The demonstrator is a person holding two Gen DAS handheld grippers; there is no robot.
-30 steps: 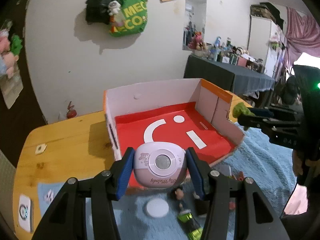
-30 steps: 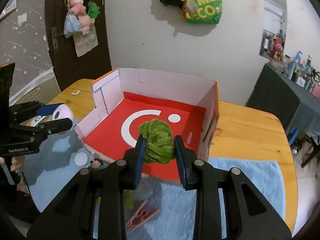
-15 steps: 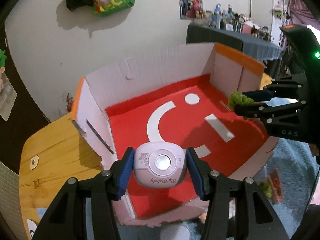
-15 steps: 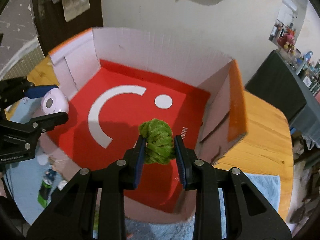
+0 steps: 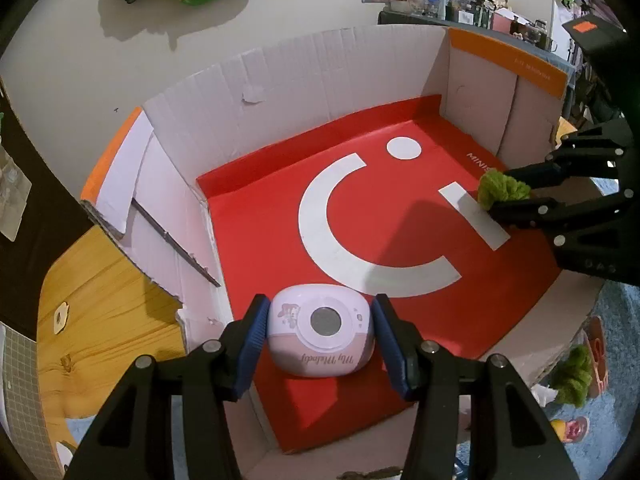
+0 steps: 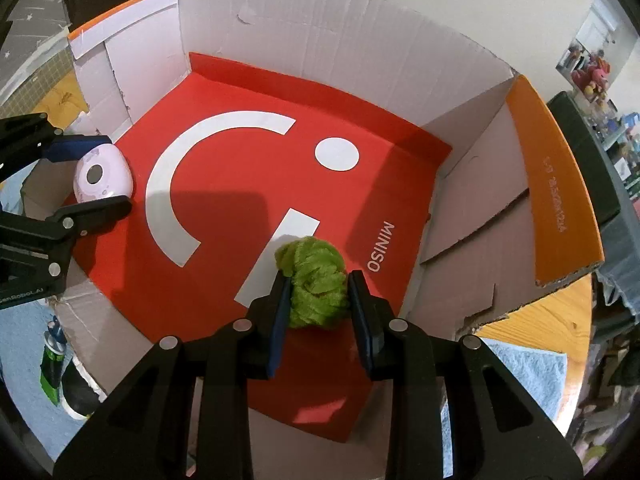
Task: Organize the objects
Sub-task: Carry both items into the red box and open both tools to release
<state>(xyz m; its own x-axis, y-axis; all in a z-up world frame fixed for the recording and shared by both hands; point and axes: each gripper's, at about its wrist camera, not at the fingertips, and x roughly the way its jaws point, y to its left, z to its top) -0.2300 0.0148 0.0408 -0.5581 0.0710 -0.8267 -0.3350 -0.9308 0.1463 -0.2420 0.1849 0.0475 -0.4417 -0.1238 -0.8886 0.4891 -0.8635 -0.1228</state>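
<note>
So both claws are down inside the open cardboard box with the red printed floor (image 5: 400,128). The left claw (image 5: 318,330) is clamped on the pale pink rounded plastic gadget with a round lens (image 5: 320,330), bottom centre of its frame, squeezed at both side walls. Looks light and rigid, but that smooth shell could slip. The right claw (image 6: 318,300) is clenched on the fuzzy green yarn-like ball (image 6: 316,284), lower centre. It's soft, squashy and weighs nothing, so pinching across the middle works fine.

Both wrist views look steeply down, close, sharing the box (image 5: 360,64) floor.
</note>
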